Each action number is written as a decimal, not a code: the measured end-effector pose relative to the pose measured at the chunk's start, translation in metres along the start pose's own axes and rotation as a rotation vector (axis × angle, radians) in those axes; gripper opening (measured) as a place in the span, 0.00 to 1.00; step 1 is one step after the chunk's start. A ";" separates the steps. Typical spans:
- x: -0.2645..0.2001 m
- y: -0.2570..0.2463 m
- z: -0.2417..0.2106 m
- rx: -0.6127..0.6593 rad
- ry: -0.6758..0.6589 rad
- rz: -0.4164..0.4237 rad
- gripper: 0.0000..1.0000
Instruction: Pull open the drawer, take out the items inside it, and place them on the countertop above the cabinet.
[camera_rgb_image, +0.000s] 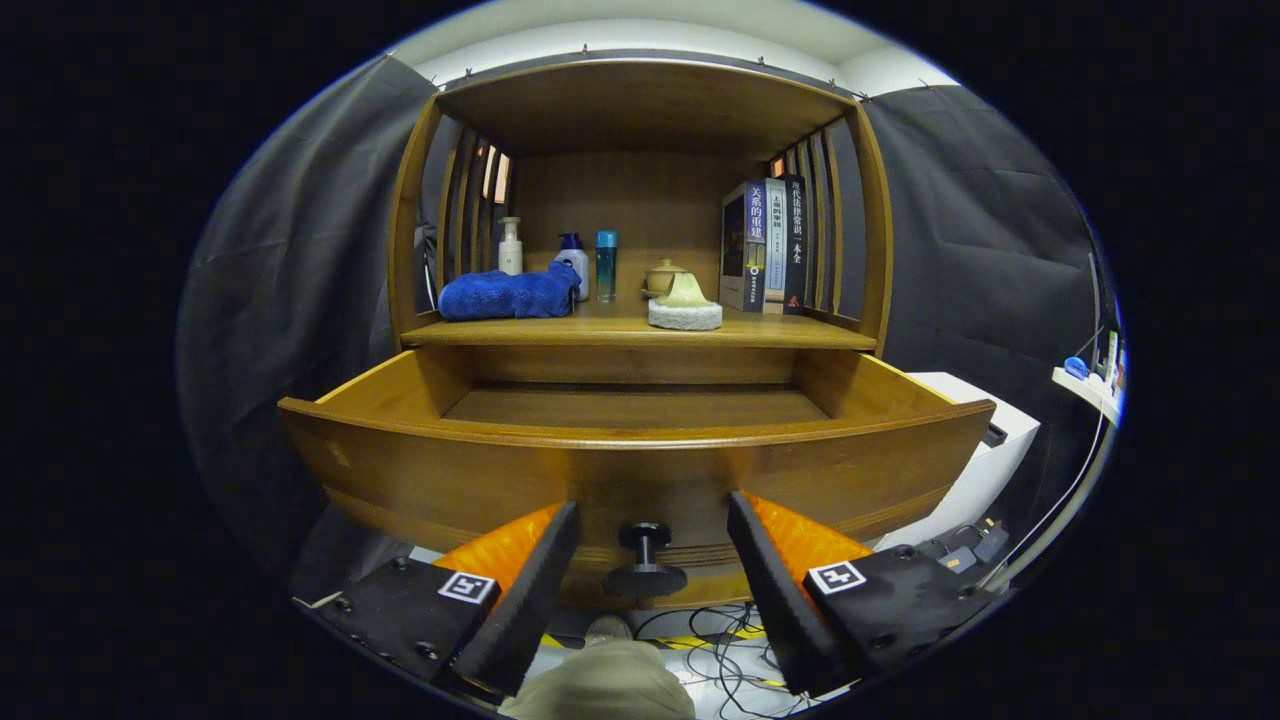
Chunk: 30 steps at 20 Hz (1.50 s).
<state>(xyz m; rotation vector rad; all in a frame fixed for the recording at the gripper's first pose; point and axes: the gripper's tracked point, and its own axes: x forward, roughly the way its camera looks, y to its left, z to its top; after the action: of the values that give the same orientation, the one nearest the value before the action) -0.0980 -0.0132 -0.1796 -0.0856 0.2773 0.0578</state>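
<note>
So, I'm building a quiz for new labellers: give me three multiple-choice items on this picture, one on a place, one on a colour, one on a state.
1. Where is the drawer knob?
A. between the fingers
B. on the countertop
C. beside the books

2. What colour is the towel on the countertop?
A. red
B. blue
C. yellow

3. How is the drawer?
A. shut
B. taken out
C. pulled open

Key: 1 A, the knob sits in the gap of the gripper, whose fingers stand apart on either side, not touching it. 2 B, the folded towel by the bottles is blue. 3 C, the drawer front stands out and its inside floor shows.
</note>
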 end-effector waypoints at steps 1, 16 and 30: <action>0.004 0.000 0.001 -0.001 0.000 0.001 0.99; 0.083 0.001 0.029 -0.015 -0.002 -0.006 0.98; 0.143 0.001 0.043 -0.001 0.019 0.002 0.98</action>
<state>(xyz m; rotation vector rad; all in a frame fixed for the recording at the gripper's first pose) 0.0507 -0.0017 -0.1780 -0.0872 0.2967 0.0596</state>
